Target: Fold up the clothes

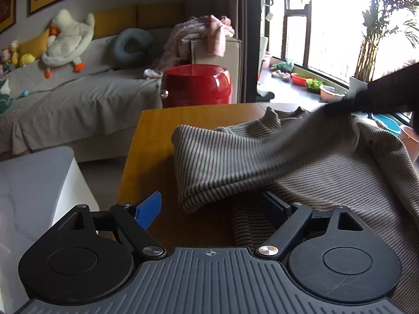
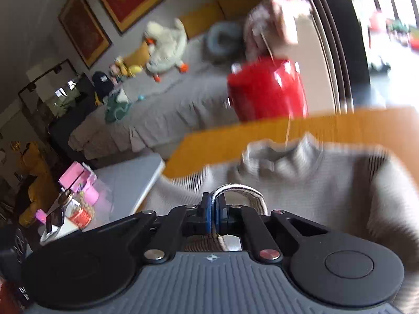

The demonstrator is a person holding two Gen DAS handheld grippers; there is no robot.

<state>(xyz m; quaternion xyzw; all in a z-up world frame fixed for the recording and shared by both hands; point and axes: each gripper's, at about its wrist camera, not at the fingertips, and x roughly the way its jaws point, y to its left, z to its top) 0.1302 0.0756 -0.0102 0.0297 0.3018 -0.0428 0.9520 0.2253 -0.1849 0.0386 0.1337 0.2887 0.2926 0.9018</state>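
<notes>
Wooden table [image 1: 157,130], striped sweater [image 1: 327,172] half-blurred, right claw [image 2: 215,209] pinching its fold.

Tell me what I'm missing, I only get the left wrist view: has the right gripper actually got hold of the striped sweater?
Observer: Yes. The right gripper is shut on a folded edge of the striped sweater, and the fabric loops up over its fingertips.
Operator: Where's the collar from there?
Observer: The collar lies almost straight ahead of that gripper, toward the far edge of the wooden table.
Operator: Anything off to the left?
Observer: A pink box stands among small clutter by the left end of the white side table.
</notes>
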